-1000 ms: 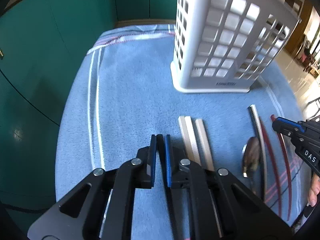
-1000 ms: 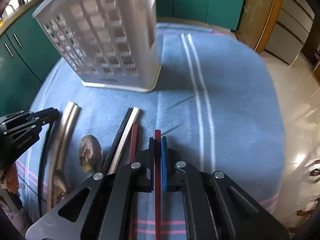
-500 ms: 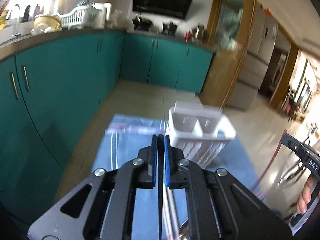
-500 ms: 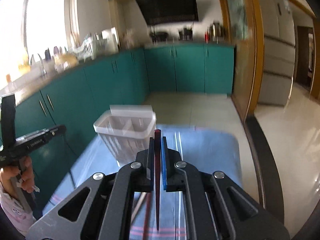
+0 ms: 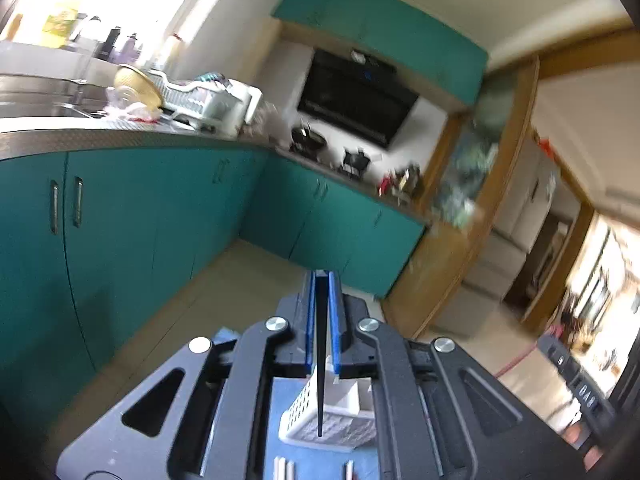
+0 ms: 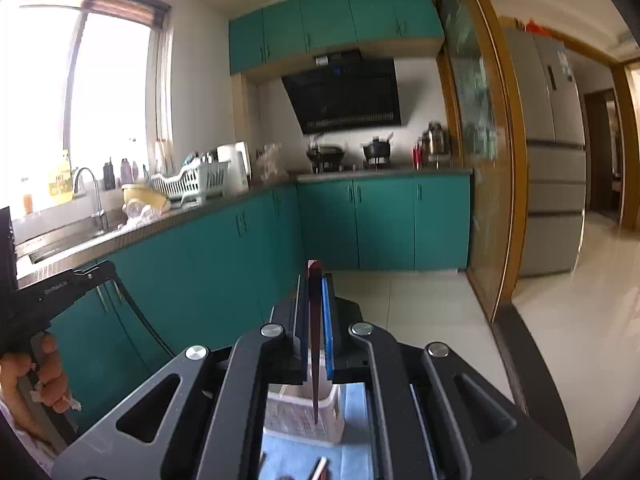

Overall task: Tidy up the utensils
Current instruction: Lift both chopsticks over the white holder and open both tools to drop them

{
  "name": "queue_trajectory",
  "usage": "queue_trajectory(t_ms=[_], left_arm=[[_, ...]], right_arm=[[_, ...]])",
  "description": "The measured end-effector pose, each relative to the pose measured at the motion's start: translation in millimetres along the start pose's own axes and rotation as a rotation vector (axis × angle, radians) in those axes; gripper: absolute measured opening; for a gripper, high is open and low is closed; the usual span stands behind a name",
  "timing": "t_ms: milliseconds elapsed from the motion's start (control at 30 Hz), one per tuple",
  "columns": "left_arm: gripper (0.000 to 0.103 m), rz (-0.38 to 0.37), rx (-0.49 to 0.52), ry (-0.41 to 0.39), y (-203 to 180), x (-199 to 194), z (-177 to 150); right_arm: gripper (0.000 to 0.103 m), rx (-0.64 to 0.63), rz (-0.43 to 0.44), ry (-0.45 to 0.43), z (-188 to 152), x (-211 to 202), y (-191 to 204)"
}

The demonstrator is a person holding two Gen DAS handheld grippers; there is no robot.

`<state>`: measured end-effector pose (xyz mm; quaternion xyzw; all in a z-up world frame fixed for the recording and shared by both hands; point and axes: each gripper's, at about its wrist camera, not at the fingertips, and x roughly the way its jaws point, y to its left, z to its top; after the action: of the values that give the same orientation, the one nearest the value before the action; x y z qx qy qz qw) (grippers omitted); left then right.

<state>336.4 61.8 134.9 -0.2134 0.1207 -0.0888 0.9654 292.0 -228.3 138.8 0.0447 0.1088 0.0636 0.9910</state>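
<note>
My left gripper is shut on a black chopstick that hangs tip down over the white slotted utensil basket. My right gripper is shut on a dark red chopstick, also hanging tip down above the same basket. The basket stands on the blue cloth. Pale chopsticks lie on the cloth below. The left gripper also shows at the left edge of the right wrist view.
Teal kitchen cabinets and a counter with a sink and a dish rack stand behind. A tiled floor lies to the right. More utensils lie on the cloth near the basket.
Both grippers have lifted off the cloth and tilted up, each with a chopstick in it. The basket now sits low in both views, under the chopstick tips.
</note>
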Motion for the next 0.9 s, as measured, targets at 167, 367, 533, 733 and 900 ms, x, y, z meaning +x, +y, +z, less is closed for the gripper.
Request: queue_trajectory(t_ms=[167, 367, 533, 733, 900], left_arm=[[0.006, 0.021, -0.122, -0.127, 5, -7, 17], [0.006, 0.054, -0.112, -0.097, -5, 19, 1], [0.006, 0.085, -0.093, -0.069, -3, 38, -10], [0.006, 0.100, -0.051, -0.028, -9, 54, -27], [0.007, 0.095, -0.034, 0.024, -9, 63, -45]], right_arm=[[0.007, -0.030, -0.034, -0.082, 14, 10, 10], [0.007, -0.013, -0.018, -0.135, 12, 26, 8], [0.007, -0.010, -0.020, -0.206, 20, 20, 3], [0.007, -0.001, -0.020, -0.122, -4, 45, -4], [0.007, 0.086, -0.006, -0.015, -33, 63, -24]])
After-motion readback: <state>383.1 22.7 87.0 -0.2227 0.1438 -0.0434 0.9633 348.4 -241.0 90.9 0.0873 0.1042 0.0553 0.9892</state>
